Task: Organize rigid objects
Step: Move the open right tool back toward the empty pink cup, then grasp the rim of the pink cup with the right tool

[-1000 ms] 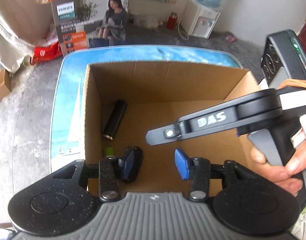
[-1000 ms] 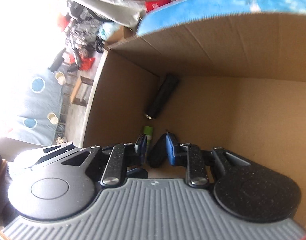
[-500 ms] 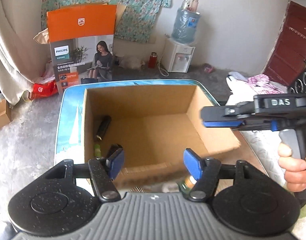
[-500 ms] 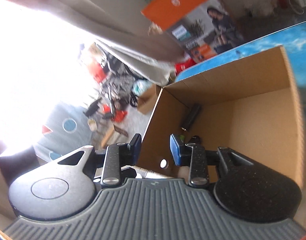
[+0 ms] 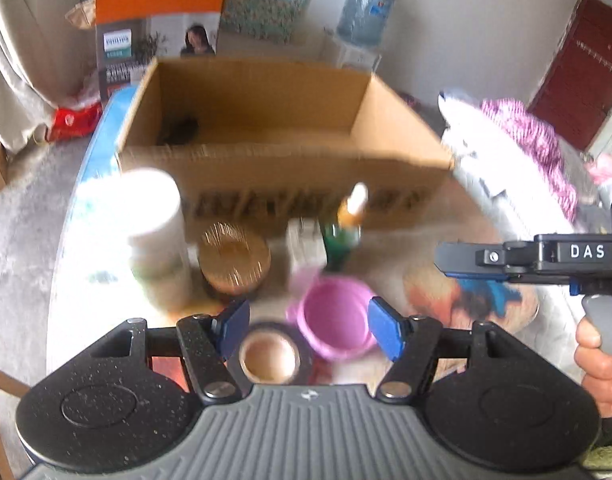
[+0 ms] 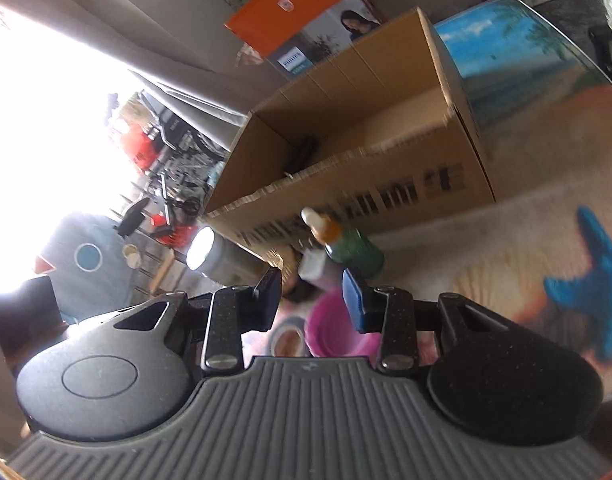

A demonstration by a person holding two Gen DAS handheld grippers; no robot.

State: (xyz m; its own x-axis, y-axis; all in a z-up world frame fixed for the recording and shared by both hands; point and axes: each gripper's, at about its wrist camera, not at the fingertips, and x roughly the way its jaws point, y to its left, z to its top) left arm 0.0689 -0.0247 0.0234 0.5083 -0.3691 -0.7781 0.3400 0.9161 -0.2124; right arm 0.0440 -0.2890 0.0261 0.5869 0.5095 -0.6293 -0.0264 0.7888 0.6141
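The left gripper (image 5: 308,330) hangs over the cluster of loose things in front of the cardboard box (image 5: 290,184), its fingers well apart with nothing pressed between them. In the left wrist view the pink cup (image 5: 334,320) sits just ahead of the gap, toward one o'clock, mouth up and close to the right-hand blue pad (image 5: 384,334); a roll of dark tape (image 5: 270,358) lies flat toward eleven o'clock, close to the other pad. Both are round and seen from above, so neither has a long axis to line up with.

Farther off, at twelve to one o'clock, the green dropper bottle (image 5: 340,236) stands upright. At ten o'clock stands the white jar (image 5: 154,228), and between them sits a round wooden lid (image 5: 234,258). The box lies beyond all of them at twelve o'clock, with something dark already inside at its left corner.

The right gripper (image 6: 312,300) is empty and its jaws are opening. In its own view the pink cup (image 6: 338,330) lies below the gap at about six o'clock, and the green bottle (image 6: 352,250) stands just past the fingertips at one o'clock. In the left wrist view the right gripper (image 5: 450,266) hangs at three o'clock, well clear of the cluster.

By my reading, the left hand is nearer to the cup and tape, and a short drop straight down would put the cup between its pads.
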